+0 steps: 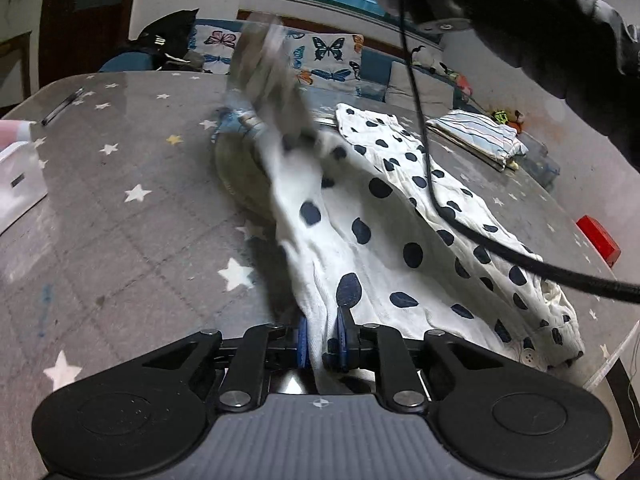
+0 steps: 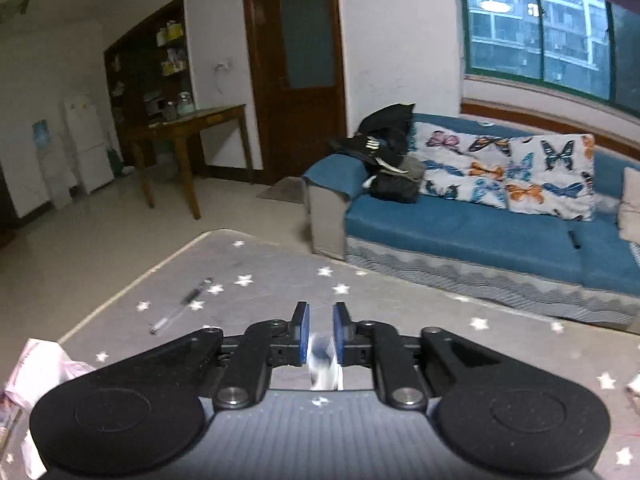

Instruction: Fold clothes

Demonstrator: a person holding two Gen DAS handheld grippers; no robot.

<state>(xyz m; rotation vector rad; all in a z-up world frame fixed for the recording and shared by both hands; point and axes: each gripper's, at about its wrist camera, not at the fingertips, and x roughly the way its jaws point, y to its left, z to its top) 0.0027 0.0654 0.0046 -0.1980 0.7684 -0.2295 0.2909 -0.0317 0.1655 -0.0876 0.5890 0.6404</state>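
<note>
The spotted garment (image 1: 384, 224), white with dark blue dots, lies on the grey star-print table cover (image 1: 120, 184), stretched from the left gripper (image 1: 323, 340) at six o'clock of the left wrist view up toward one o'clock. The left gripper's blue pads (image 1: 303, 340) are clamped on a bunched edge of the cloth. A blurred strip of the same fabric rises toward eleven o'clock, so that part looks to be in the air.

In the right wrist view, the right gripper (image 2: 321, 332) stands slightly apart, with a blurred scrap of white-and-blue cloth (image 2: 322, 364) low between the pads; I cannot tell whether they press on it. It points out over the table toward the blue sofa (image 2: 480, 224) at one o'clock.

To do this fold well, I would keep the left pinch firm and steady as the anchor, carry the lifted edge across in one flat sweep, and lay it down square on the body before letting go, so no wrinkle is trapped.

The garment's long axis runs from six to about one o'clock, its far end near the folded striped cloth (image 1: 476, 136) at two o'clock.
</note>
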